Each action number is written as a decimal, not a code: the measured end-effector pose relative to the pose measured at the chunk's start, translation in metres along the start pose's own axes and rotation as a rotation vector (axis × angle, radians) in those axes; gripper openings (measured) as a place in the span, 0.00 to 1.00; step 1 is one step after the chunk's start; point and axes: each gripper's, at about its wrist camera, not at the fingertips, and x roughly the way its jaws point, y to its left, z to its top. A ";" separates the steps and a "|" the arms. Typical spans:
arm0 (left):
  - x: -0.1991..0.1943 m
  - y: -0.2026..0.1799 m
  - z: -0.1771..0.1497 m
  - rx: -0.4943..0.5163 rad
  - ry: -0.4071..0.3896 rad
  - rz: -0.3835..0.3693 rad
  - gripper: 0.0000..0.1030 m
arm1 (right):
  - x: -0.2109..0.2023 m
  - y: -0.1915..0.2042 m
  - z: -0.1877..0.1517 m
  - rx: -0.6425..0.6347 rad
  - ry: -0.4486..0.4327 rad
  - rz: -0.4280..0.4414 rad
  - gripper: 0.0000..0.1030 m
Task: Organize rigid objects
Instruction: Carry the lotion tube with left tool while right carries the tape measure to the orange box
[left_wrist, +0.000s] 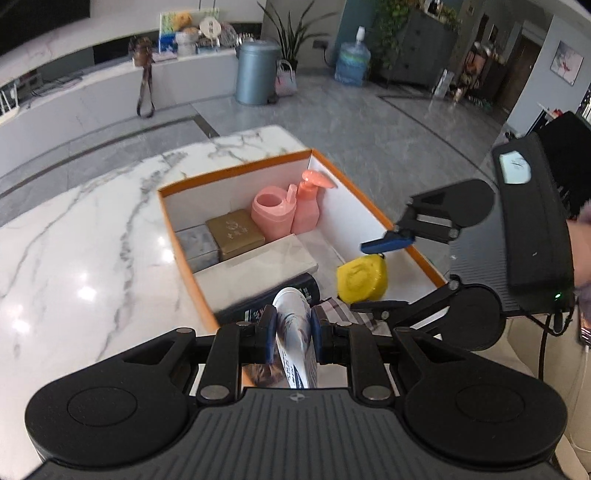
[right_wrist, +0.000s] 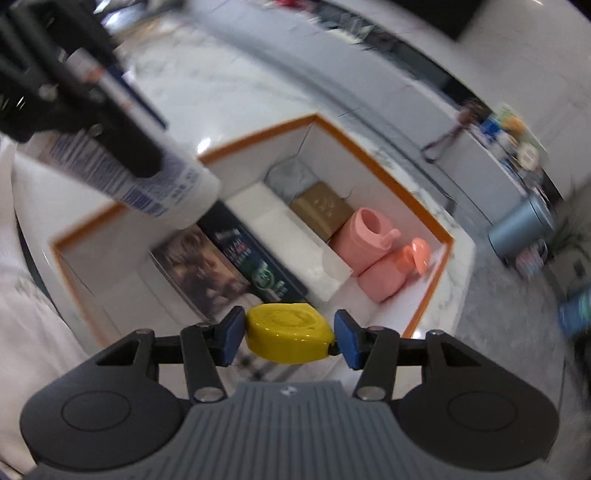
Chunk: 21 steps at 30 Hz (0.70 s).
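Observation:
My left gripper (left_wrist: 293, 332) is shut on a white tube with blue print (left_wrist: 293, 317) and holds it over the near end of an orange-rimmed white box (left_wrist: 236, 170). My right gripper (right_wrist: 290, 341) is shut on a yellow rounded case (right_wrist: 290, 334), also above the box's near edge (right_wrist: 369, 147). In the left wrist view that yellow case (left_wrist: 360, 278) hangs at the box's right side. The box holds a pink cup (left_wrist: 271, 216), a pink pump bottle (left_wrist: 308, 206), a gold box (left_wrist: 234, 232), a grey box (left_wrist: 197, 247), a flat white box (left_wrist: 258, 262) and a dark pack (right_wrist: 255, 262). The white tube (right_wrist: 166, 184) shows at the upper left of the right wrist view.
The box sits on a white marble table (left_wrist: 92, 240) whose far edge drops to a grey tiled floor. A blue-grey bin (left_wrist: 256, 72), a water jug (left_wrist: 352, 61) and a plant stand beyond. A white sleeve (right_wrist: 33, 314) is at the left.

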 end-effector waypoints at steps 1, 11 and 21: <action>0.007 0.002 0.003 -0.002 0.010 -0.003 0.21 | 0.011 -0.004 0.002 -0.033 0.022 0.018 0.52; 0.053 0.013 0.023 -0.010 0.072 -0.050 0.21 | 0.073 -0.025 0.004 -0.262 0.140 0.112 0.52; 0.071 0.010 0.034 -0.004 0.104 -0.076 0.21 | 0.080 -0.037 -0.001 -0.291 0.149 0.110 0.58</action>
